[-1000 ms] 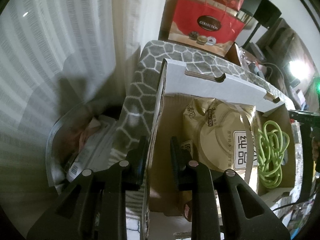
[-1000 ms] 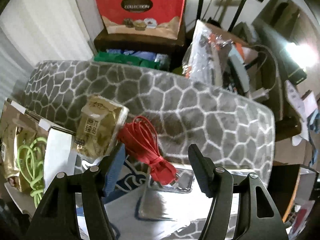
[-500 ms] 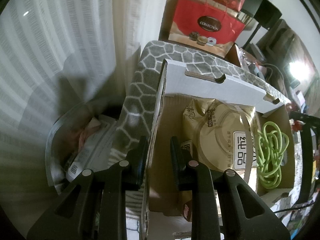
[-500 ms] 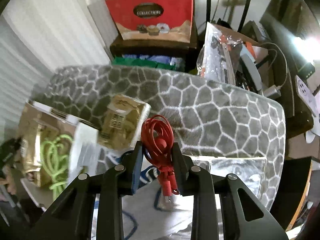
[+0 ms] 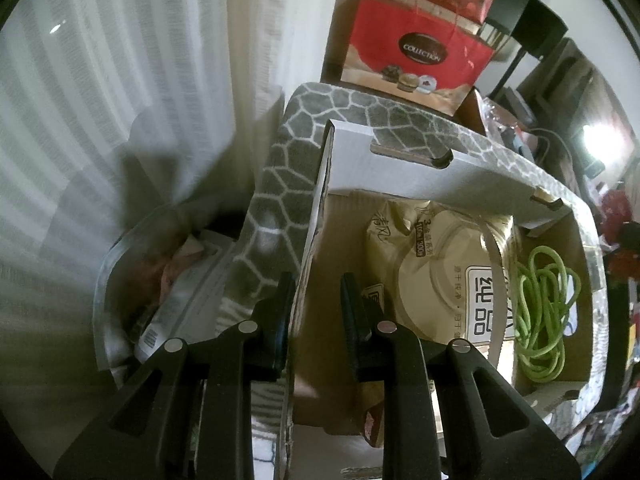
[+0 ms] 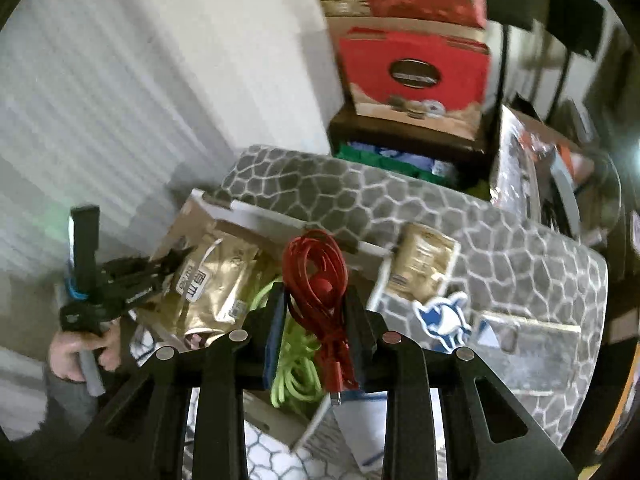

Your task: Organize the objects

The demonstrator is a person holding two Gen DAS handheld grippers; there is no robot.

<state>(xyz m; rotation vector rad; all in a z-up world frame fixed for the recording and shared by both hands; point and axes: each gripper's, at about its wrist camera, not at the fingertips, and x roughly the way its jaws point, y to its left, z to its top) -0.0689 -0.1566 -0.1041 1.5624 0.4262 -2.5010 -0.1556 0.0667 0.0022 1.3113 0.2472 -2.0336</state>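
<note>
With the left gripper point(image 5: 316, 300) pinching the box point(image 5: 310, 240) wall to steady it, the right gripper point(image 6: 316, 312), clamped on the red cable point(image 6: 316, 280) above the box, should let go only once low inside, beside the green cable point(image 6: 296, 360).

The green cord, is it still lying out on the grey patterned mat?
No, the green cord lies coiled inside the cardboard box.

left wrist: looks steeply down along its fingers, close over the cardboard box point(image 5: 400, 168) wall | right wrist: looks down from higher, farther back | shared: box, green cable point(image 5: 540, 312), patterned mat point(image 6: 400, 196)
</note>
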